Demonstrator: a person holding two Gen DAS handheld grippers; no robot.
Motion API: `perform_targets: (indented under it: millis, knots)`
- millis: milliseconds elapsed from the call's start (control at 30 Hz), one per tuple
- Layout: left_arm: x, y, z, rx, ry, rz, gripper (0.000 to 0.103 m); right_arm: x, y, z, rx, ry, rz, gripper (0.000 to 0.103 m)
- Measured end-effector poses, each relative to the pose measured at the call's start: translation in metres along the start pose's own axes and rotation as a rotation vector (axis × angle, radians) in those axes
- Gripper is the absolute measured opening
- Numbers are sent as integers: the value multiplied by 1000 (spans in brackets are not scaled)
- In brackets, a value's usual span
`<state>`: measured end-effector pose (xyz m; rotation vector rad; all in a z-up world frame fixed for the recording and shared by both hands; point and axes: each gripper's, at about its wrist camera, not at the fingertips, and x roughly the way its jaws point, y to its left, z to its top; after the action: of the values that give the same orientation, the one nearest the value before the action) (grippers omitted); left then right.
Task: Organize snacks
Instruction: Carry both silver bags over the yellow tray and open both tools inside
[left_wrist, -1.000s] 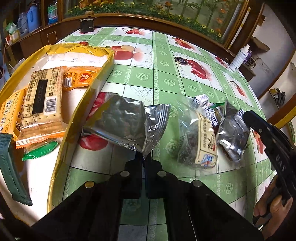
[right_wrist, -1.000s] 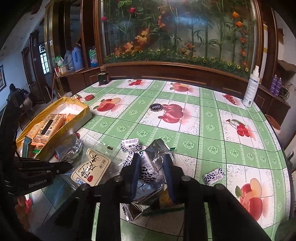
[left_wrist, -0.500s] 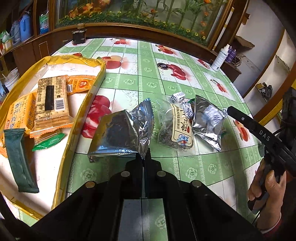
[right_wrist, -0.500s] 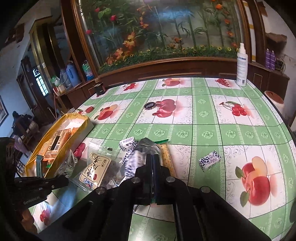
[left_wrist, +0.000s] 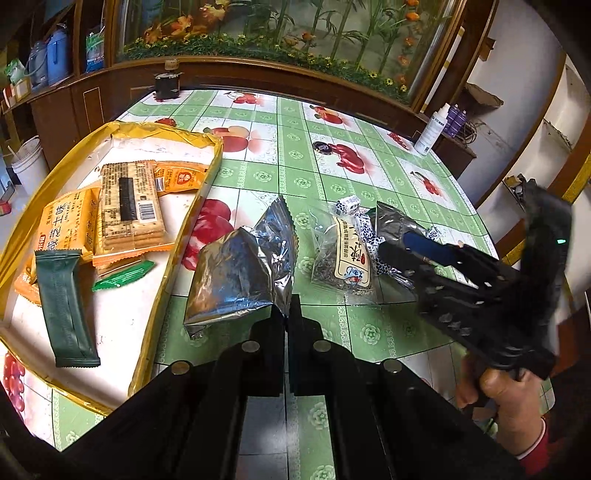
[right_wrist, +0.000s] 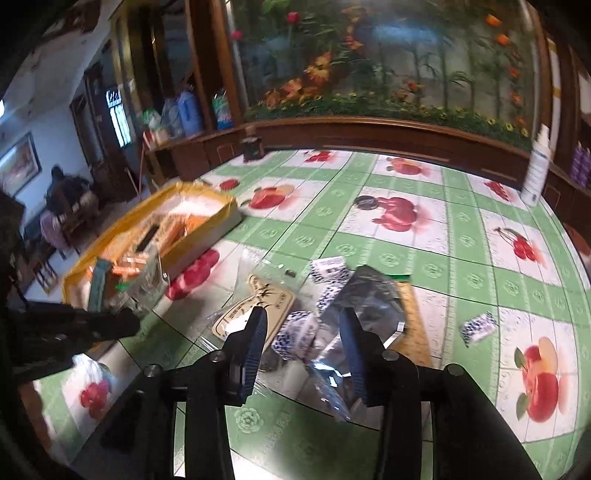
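My left gripper (left_wrist: 287, 308) is shut on the corner of a silver foil snack bag (left_wrist: 240, 273) and holds it above the table, just right of the yellow tray (left_wrist: 155, 317). The tray holds cracker packs (left_wrist: 129, 206), orange packets and a dark green bar (left_wrist: 64, 302). My right gripper (right_wrist: 301, 325) is open over a pile of snacks: a clear bag with a beige label (right_wrist: 255, 310), blue-and-white wrapped candies (right_wrist: 295, 332) and a silver foil bag (right_wrist: 369, 314). The right gripper also shows in the left wrist view (left_wrist: 391, 249), over the same pile.
A lone blue-and-white candy (right_wrist: 478, 326) lies to the right of the pile. A white spray bottle (right_wrist: 535, 170) stands at the far right table edge, a dark box (right_wrist: 253, 147) at the far edge. A wooden planter ledge runs behind the table.
My right gripper has opened from shut and dropped toward the snack pile. My left gripper has carried the silver bag closer to the tray's edge.
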<state>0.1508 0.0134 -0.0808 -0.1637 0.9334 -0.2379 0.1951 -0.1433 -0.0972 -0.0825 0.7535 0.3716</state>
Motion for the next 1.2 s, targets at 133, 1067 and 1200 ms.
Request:
perform_targets:
  millis: [133, 1067, 1200]
  knots:
    - [-5, 5, 1, -8, -7, -2, 0, 16, 8, -5, -45, 19, -84, 43]
    - [-56, 19, -4, -6, -108, 74, 0, -40, 29, 13, 78, -61, 60, 14]
    - [-61, 34, -5, -28, -116, 90, 0, -40, 44, 18, 64, -64, 77, 14]
